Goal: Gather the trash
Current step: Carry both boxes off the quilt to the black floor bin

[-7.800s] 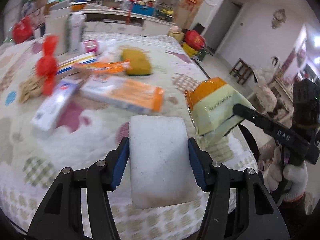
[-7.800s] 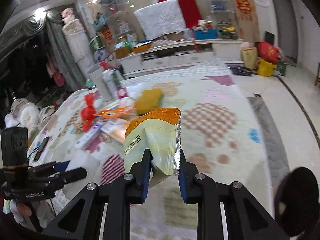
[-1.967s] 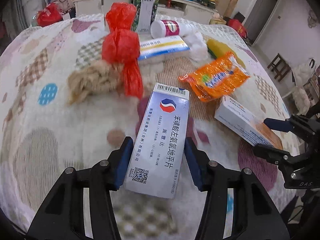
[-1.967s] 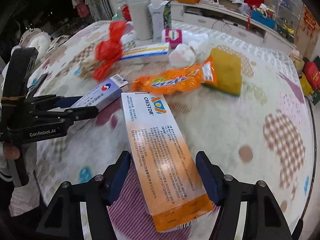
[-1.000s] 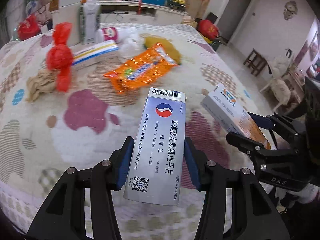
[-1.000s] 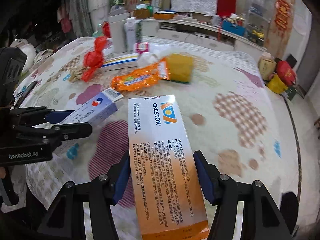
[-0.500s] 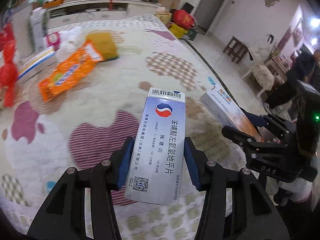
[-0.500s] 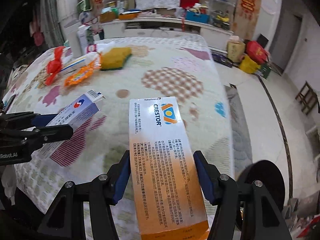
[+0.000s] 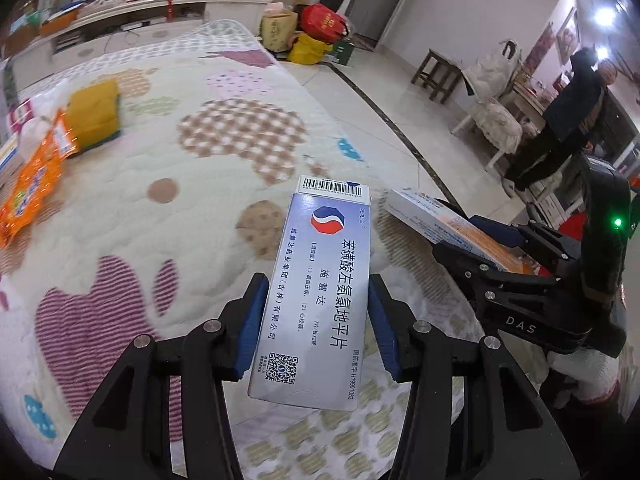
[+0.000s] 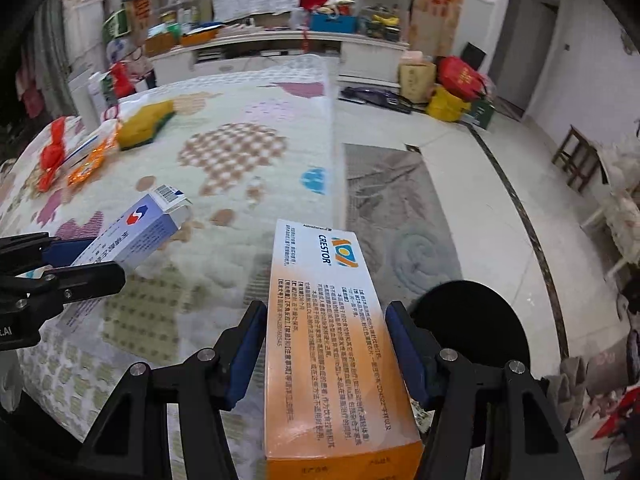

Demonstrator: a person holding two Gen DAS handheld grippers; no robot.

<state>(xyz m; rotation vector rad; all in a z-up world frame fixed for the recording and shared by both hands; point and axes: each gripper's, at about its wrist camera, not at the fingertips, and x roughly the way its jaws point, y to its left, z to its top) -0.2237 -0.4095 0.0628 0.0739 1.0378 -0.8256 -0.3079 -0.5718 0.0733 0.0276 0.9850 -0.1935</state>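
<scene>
Since both cartons are light, stiff cardboard, side grips suffice: the left gripper (image 9: 314, 322) fingers clamp the blue medicine box (image 9: 320, 292), the right gripper (image 10: 326, 354) the orange Crestor box (image 10: 332, 340), above the quilted tabletop (image 9: 160, 168) edge.

Soft, even indoor light fills both fisheye views, with a bright ceiling lamp (image 9: 604, 16) glaring at upper right, black vignetted corners, strongly bowed edges, and motion blur smearing the quilt (image 9: 120, 184) while the held boxes stay sharp.
</scene>
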